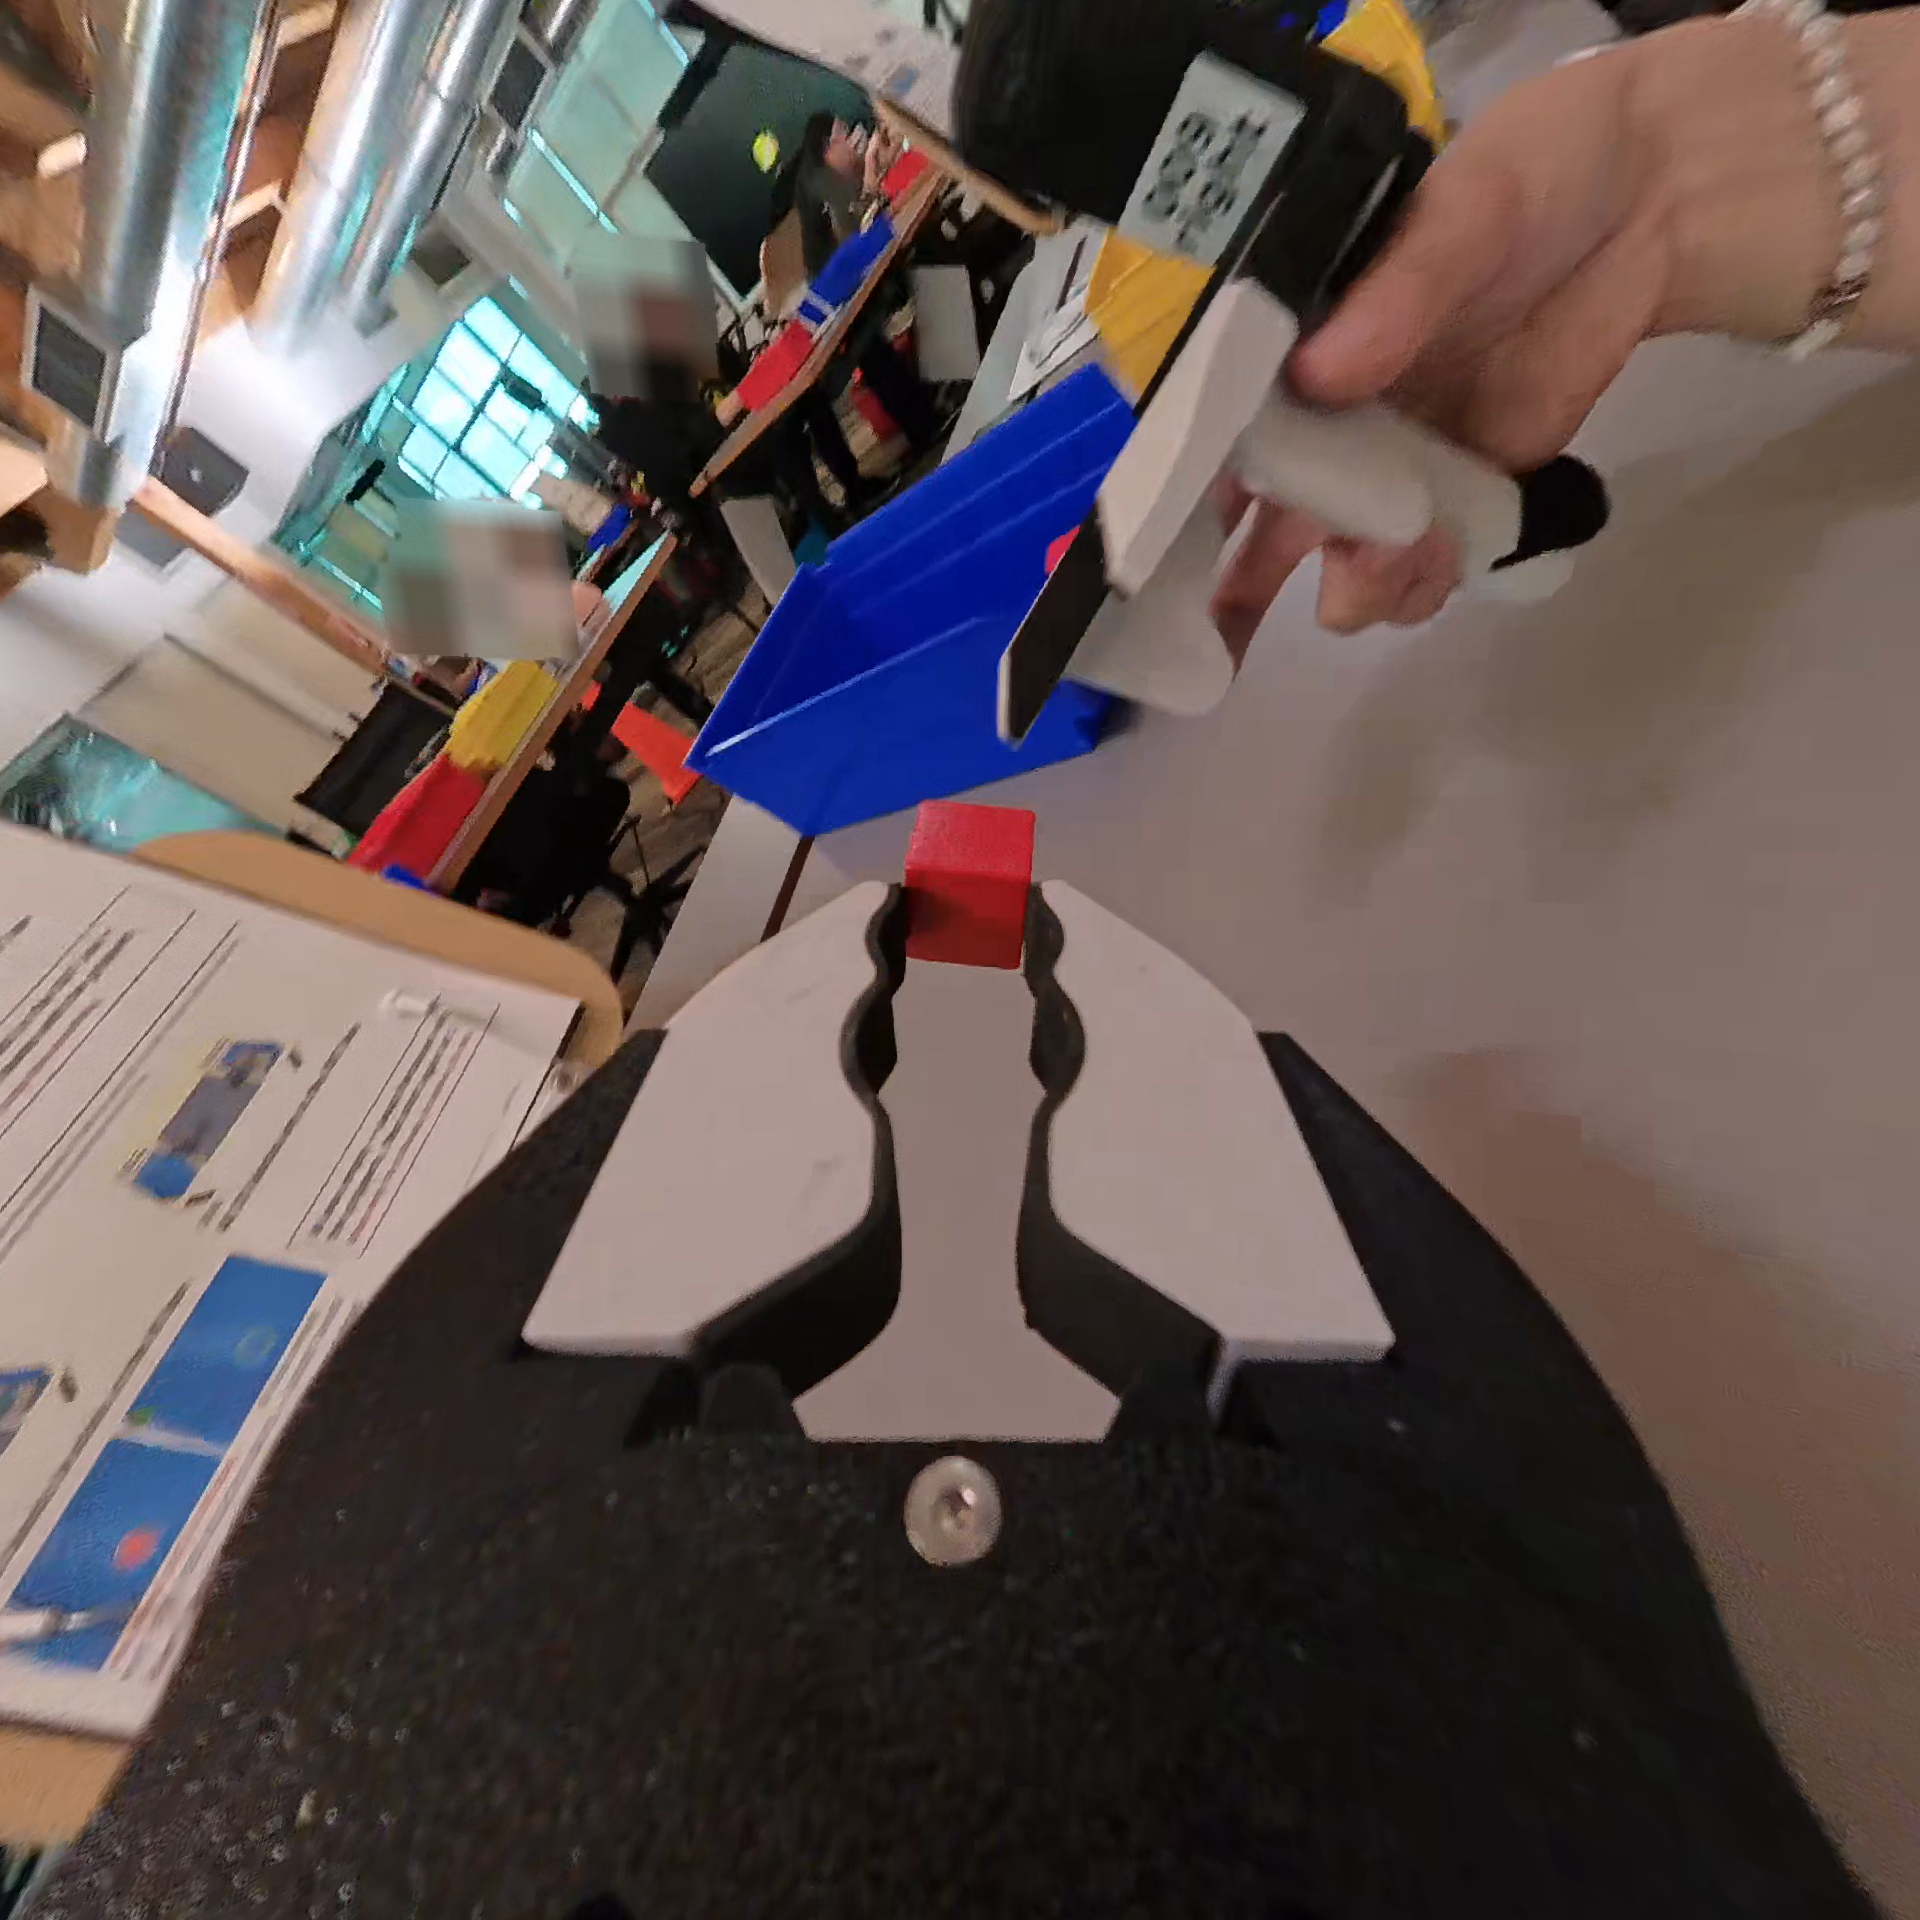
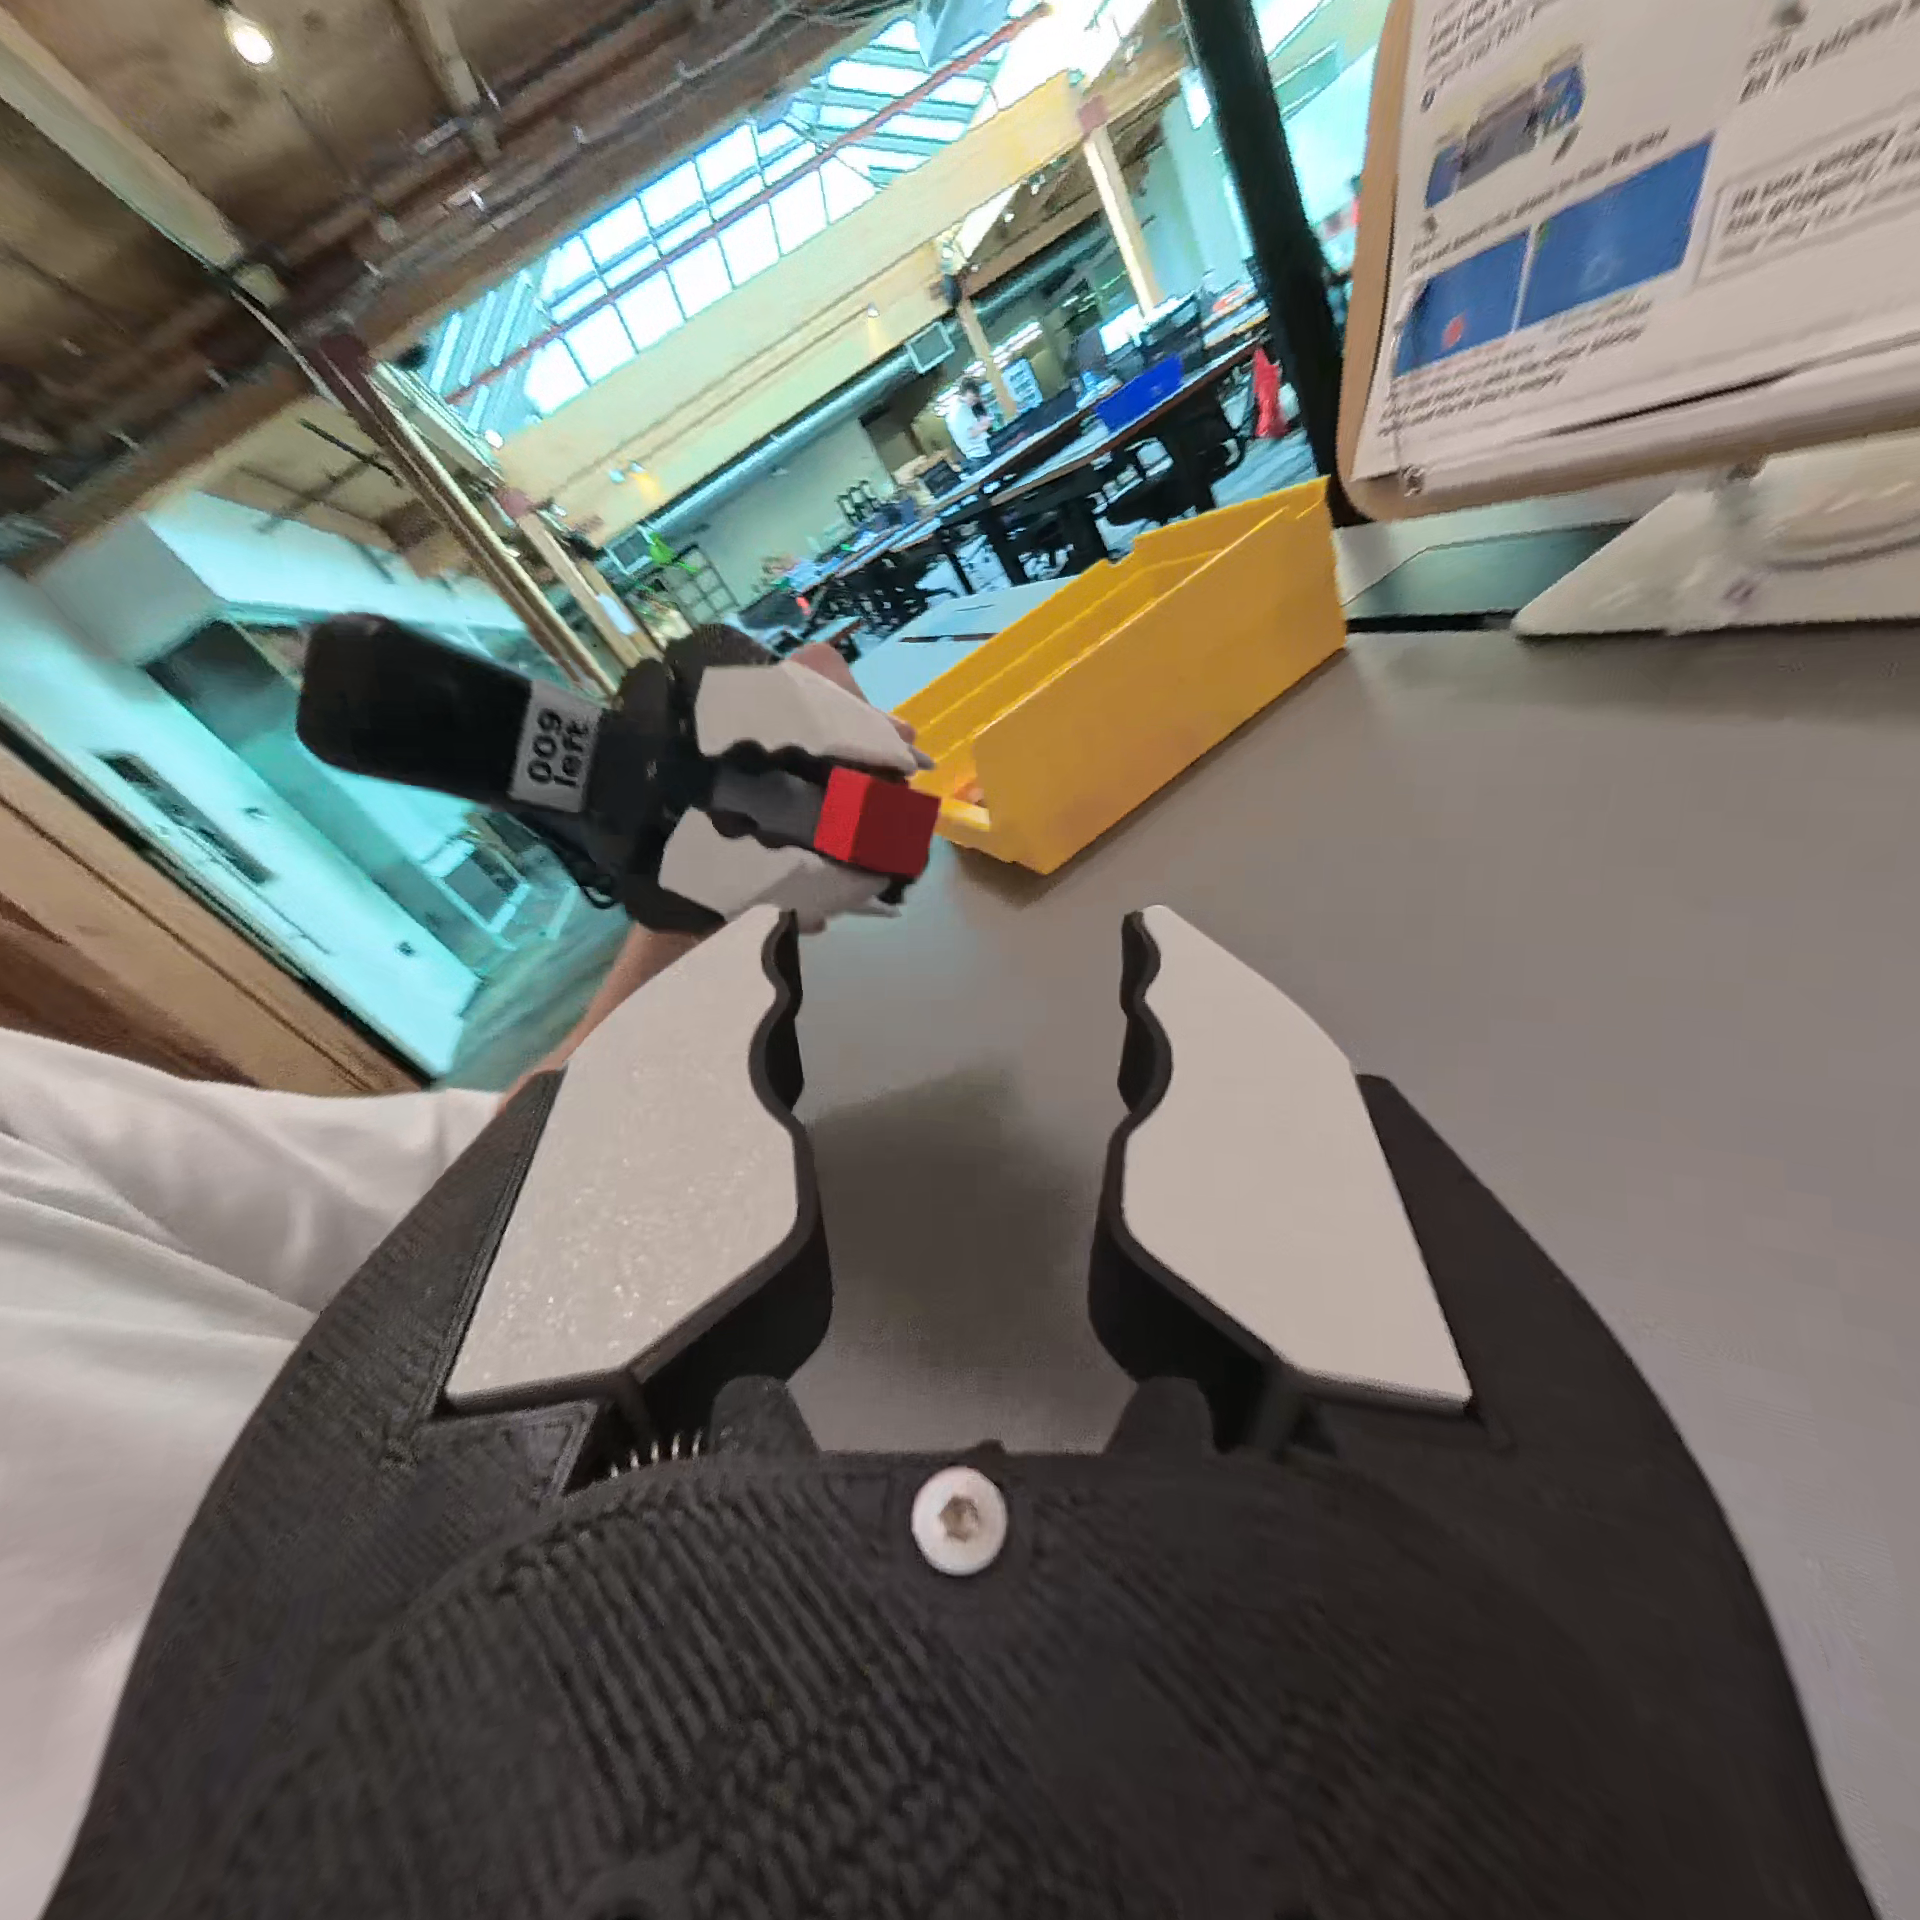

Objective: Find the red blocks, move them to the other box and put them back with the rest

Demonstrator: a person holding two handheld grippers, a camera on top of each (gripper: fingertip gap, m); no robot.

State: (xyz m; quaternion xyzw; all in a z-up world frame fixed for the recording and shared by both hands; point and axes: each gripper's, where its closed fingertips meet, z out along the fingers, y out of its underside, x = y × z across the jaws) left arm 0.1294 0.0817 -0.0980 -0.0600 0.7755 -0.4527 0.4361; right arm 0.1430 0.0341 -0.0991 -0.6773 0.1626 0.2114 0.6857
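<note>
My left gripper (image 1: 966,909) is shut on a red block (image 1: 968,883), pinched between its two fingertips and held above the grey table. The right wrist view shows the same gripper (image 2: 883,821) from the side with the red block (image 2: 875,823) at its tips, just in front of the yellow box (image 2: 1143,696). My right gripper (image 2: 961,935) is open and empty over the bare table. It also shows in the left wrist view (image 1: 1091,644), held by a hand over the blue box (image 1: 914,665).
A board with printed instruction sheets (image 1: 208,1195) stands at the table's edge; in the right wrist view it (image 2: 1621,239) is at the upper right on a white stand (image 2: 1683,582). A white sleeve (image 2: 156,1299) lies at the lower left. Other workbenches stand far behind.
</note>
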